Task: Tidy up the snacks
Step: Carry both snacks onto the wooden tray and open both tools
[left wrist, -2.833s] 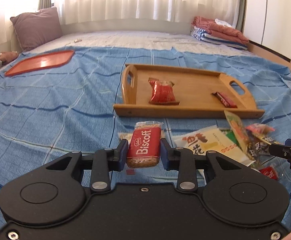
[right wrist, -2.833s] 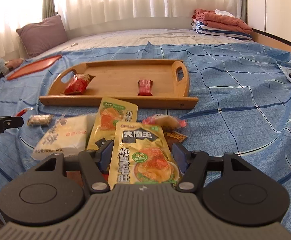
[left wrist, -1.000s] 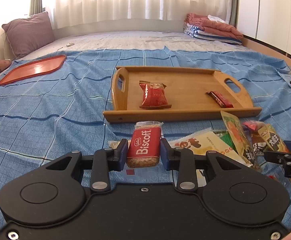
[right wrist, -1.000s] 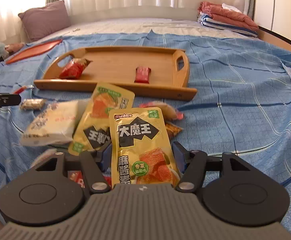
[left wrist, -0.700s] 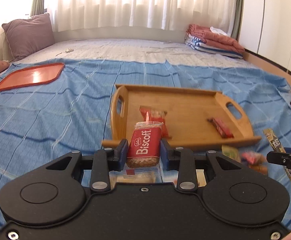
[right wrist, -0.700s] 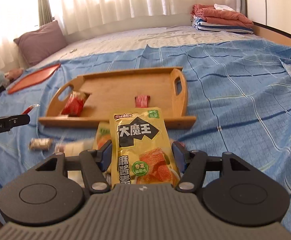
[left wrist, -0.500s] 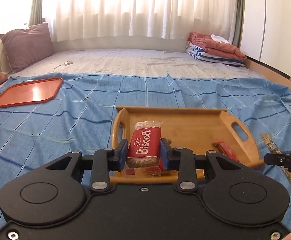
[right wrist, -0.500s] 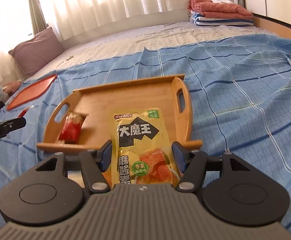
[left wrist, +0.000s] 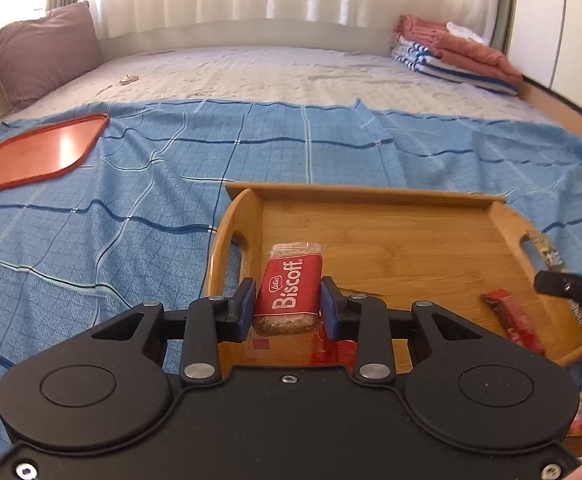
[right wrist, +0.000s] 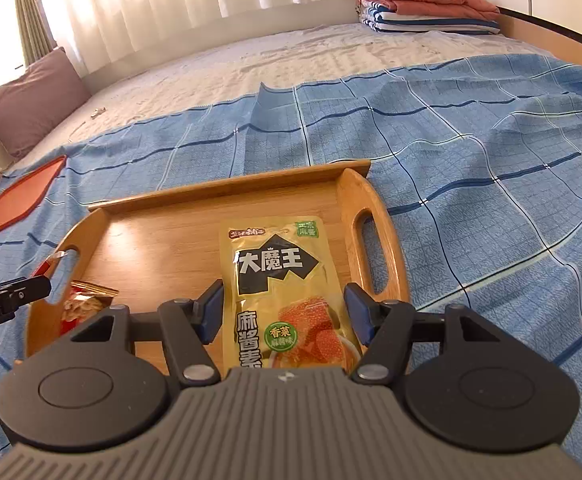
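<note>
Both tilted down over tray (left wrist: pixel 371 196): left tool (left wrist: pixel 289 306) clamps Biscoff (left wrist: pixel 289 290), right tool (right wrist: pixel 285 314) seemingly pinches pouch (right wrist: pixel 275 276).

The tray (left wrist: pixel 375 236) lies on the bed (left wrist: pixel 251 80), on the sheet (left wrist: pixel 91 208). In the tray, a bar (left wrist: pixel 513 320) lies by its right handle and a packet (right wrist: pixel 85 300) by its left handle. A flat lid (left wrist: pixel 35 156) lies far left of the tray; a pillow (left wrist: pixel 43 56) behind that. Folded blankets (left wrist: pixel 455 56) sit behind the tray, to the right.
</note>
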### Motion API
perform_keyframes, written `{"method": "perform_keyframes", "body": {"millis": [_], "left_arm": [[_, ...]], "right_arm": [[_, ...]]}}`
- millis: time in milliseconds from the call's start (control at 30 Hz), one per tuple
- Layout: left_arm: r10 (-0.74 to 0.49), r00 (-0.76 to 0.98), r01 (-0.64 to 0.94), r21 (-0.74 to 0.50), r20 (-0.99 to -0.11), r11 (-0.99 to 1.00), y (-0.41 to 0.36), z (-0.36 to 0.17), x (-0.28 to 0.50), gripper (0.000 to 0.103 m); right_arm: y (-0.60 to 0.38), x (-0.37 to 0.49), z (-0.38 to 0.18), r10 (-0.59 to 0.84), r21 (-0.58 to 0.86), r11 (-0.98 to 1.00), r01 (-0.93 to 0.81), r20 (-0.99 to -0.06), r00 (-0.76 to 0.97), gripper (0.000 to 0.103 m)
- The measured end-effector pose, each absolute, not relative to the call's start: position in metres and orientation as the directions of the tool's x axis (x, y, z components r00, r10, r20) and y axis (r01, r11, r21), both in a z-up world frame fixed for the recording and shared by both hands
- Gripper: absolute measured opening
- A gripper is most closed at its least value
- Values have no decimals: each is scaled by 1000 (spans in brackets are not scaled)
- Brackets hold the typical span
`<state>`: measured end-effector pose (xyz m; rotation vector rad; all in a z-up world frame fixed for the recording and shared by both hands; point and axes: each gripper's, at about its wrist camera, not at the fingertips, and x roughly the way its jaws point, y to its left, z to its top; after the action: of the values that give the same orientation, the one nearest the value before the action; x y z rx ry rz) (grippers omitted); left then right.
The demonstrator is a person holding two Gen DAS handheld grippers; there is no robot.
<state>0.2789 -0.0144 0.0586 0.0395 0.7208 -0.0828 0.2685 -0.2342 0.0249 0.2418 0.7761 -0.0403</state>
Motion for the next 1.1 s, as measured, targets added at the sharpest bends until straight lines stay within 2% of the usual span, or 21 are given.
{"method": "perform_keyframes", "body": {"millis": [100,800,933,1000,1100], "left_arm": [[-40,754,96,49,-656,994,-21,48,282,32],[-47,757,84,26,-652,996,-39,27,297,32],[-50,758,95,34,-650,995,-43,28,295,33],[-55,759,104,37,-649,994,-45,29,293,45],[-64,759,116,38,-648,993,-46,31,290,56]], "right_arm": [[-234,276,16,47,193,973,128,-706,706,65],[-230,283,-12,30,168,978,126,-706,707,66],[-229,280,-12,34,167,979,117,-701,712,69],[-229,279,-11,32,162,980,114,-696,717,71],[-227,275,-6,35,154,983,97,-682,730,76]]}}
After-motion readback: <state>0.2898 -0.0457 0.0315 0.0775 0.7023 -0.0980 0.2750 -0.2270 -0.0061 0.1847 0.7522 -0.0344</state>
